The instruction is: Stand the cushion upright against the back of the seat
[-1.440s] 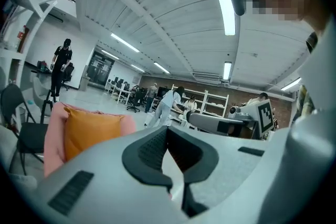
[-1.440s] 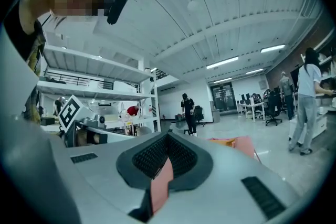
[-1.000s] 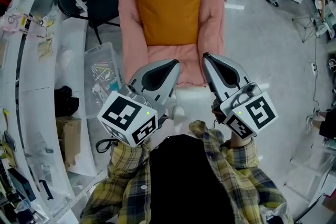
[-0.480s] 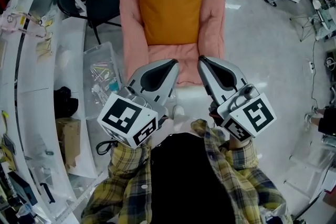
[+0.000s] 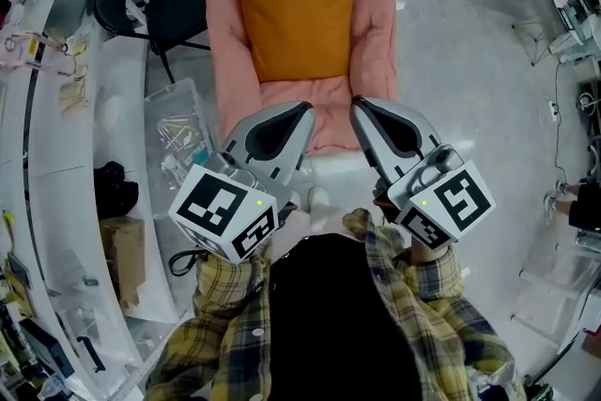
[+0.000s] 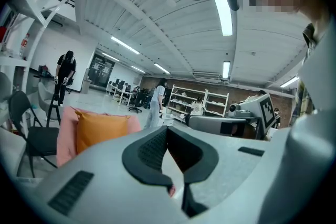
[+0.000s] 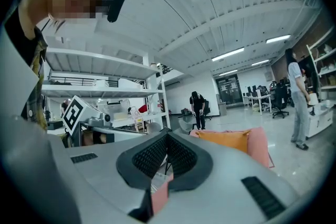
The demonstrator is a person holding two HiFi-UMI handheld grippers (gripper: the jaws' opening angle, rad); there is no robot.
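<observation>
Head view: cushion [image 5: 299,14] upright against the back of the seat [image 5: 329,108], left hand-held gripper [image 5: 297,113] and right hand-held gripper [image 5: 362,106] near its front edge. Only the gripper views show both jaw pairs clenched and empty, plus a person [image 7: 199,108] beyond the seat.

My head view looks steeply down on the seat [image 5: 230,61]; the left claw [image 5: 302,110] and right claw [image 5: 359,103] cameras face it level, from nearby.

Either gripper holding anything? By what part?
Nothing held. Left gripper and right gripper are both shut and empty, short of the orange cushion.
</observation>
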